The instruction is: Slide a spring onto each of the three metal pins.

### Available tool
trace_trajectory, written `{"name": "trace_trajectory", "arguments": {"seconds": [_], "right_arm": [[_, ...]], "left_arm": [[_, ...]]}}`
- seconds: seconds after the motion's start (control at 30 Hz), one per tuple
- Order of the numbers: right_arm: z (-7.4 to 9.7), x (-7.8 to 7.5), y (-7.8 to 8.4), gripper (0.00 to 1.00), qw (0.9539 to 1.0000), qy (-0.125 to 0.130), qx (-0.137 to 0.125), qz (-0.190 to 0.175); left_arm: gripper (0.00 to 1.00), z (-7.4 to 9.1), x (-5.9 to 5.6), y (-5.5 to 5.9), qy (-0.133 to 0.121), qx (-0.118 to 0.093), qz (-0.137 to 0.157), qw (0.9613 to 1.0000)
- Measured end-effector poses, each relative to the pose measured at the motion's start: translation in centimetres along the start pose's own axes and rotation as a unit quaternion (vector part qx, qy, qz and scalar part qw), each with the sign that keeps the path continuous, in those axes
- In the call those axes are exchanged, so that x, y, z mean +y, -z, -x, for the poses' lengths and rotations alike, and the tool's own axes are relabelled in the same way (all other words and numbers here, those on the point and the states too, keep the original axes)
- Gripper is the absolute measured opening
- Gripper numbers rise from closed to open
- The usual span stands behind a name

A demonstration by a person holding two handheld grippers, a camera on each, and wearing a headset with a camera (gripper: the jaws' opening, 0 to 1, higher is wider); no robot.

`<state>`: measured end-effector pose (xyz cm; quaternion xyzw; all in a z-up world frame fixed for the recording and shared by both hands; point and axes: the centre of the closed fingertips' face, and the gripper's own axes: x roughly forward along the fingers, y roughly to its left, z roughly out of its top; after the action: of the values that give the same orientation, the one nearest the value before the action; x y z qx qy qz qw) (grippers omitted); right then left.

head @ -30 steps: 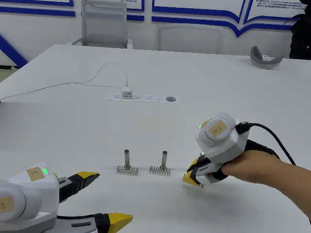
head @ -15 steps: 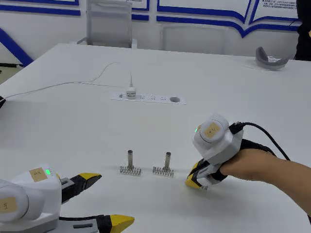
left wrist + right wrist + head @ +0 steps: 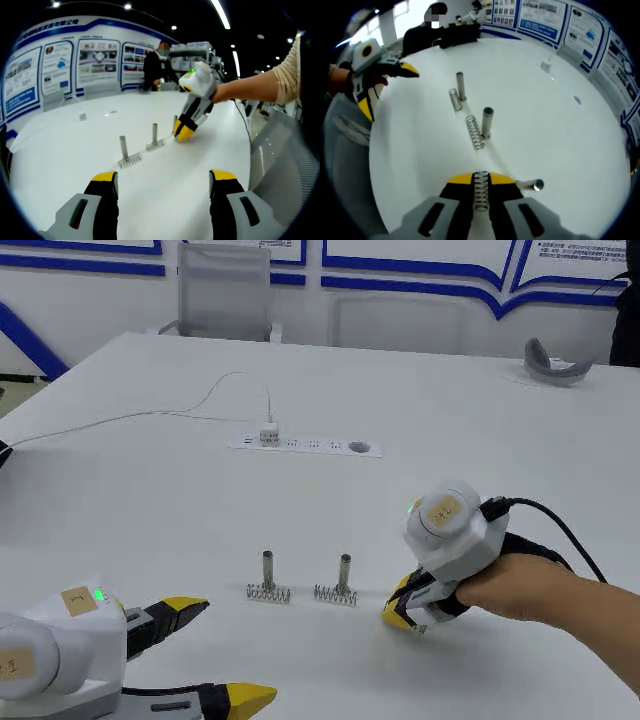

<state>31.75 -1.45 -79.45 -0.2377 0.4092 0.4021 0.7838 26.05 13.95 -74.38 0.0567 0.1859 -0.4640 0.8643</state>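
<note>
Step in hand, as I read it: first spring onto the rightmost pin. Right claw (image 3: 480, 179) is closed on a spring (image 3: 480, 197). The coil is pinched between the yellow tips and runs roughly along the jaws. Rightmost pin (image 3: 536, 185) sits just beside those tips in the right gripper view, hollow top end towards the camera. In the left gripper view it looks upright close by the claw's yellow tip, but it's partly hidden, so not certain. Spring is not on the pin yet, as far as I can tell.

Middle pin (image 3: 344, 570) and leftmost pin (image 3: 268, 568) stand upright on the white bench (image 3: 400, 390), both bare. A loose spring lies flat at the foot of each: one (image 3: 333, 594) by the middle pin, one (image 3: 266, 592) by the leftmost. So none of the three is done.

Left claw (image 3: 164, 176) is wide open and holds nothing. It hangs above the bench nearer the person, well apart from the pins.

Next move, my guess:
- Lift the held spring clear of the pin top and line up the coil bore with the pin axis.
- Lower it over the pin, then open the claw.
- The grip is on the coil side, so the free end must be the one that meets the pin.
- The pin may tip if nudged; the left claw could steady it.
</note>
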Motion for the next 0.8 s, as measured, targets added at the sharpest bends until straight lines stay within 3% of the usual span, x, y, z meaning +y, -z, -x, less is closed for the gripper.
{"name": "trace_trajectory", "arguments": {"seconds": [0.47,0.8], "right_arm": [[2.6,-0.5,-0.7,0.12,0.9967,0.024,-0.066,-0.040],[3.6,-0.6,-1.1,0.12,0.9935,0.036,-0.094,-0.053]], "left_arm": [[0.75,-0.3,-0.4,-0.3,0.006,0.000,-0.005,1.0000],[0.75,-0.3,-0.4,-0.5,0.007,0.000,-0.007,1.0000]]}}
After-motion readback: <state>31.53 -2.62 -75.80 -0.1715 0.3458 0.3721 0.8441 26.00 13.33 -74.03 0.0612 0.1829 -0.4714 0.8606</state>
